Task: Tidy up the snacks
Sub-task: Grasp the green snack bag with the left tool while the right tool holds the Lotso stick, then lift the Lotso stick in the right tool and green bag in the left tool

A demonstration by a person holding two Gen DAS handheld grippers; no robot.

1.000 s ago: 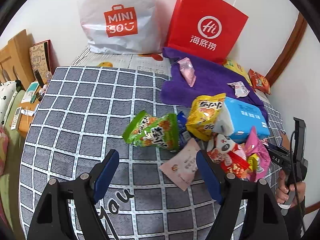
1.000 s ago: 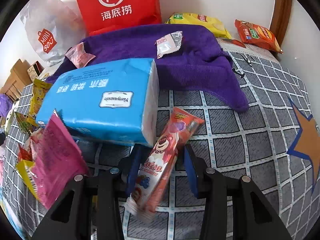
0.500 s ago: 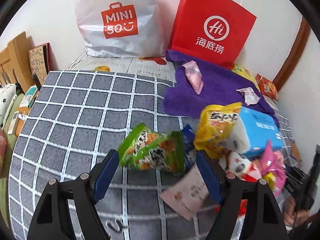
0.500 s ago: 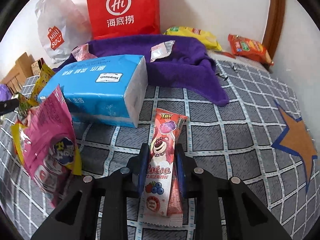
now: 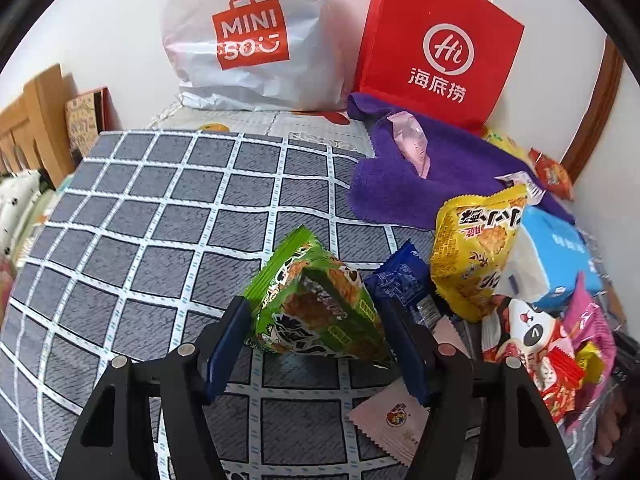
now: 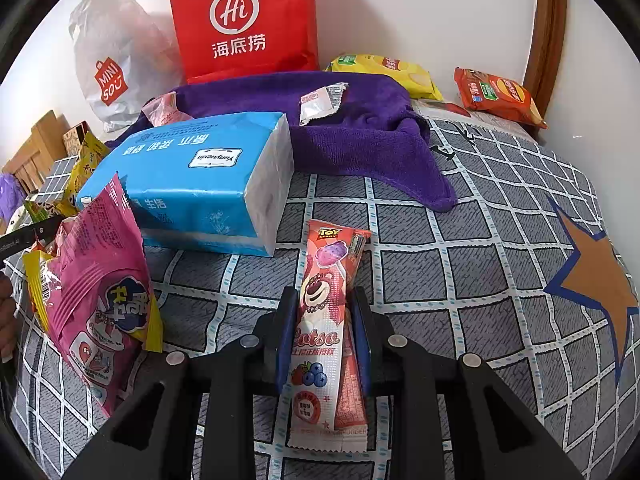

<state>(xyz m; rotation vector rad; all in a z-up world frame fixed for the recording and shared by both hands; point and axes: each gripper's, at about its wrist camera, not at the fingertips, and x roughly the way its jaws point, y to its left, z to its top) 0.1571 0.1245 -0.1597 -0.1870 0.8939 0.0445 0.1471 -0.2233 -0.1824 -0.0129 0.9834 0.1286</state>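
tissue pack (image 6: 192, 184) on bedspread (image 6: 460, 264), towel (image 6: 360, 136) behind, bags (image 6: 244, 20) beyond

**Covered, cropped and unreadable**

The pale pink sachet (image 5: 394, 420) lies partly under the left gripper's (image 5: 316, 340) right finger. The dark blue packet (image 5: 400, 276) is half hidden behind the green snack bag (image 5: 320, 308). The red bag's (image 6: 244, 20) top runs off the frame. The blue tissue pack (image 6: 192, 184) covers the purple towel's (image 6: 360, 128) near edge. Small print on the long strawberry snack stick (image 6: 320, 320) cannot be read.
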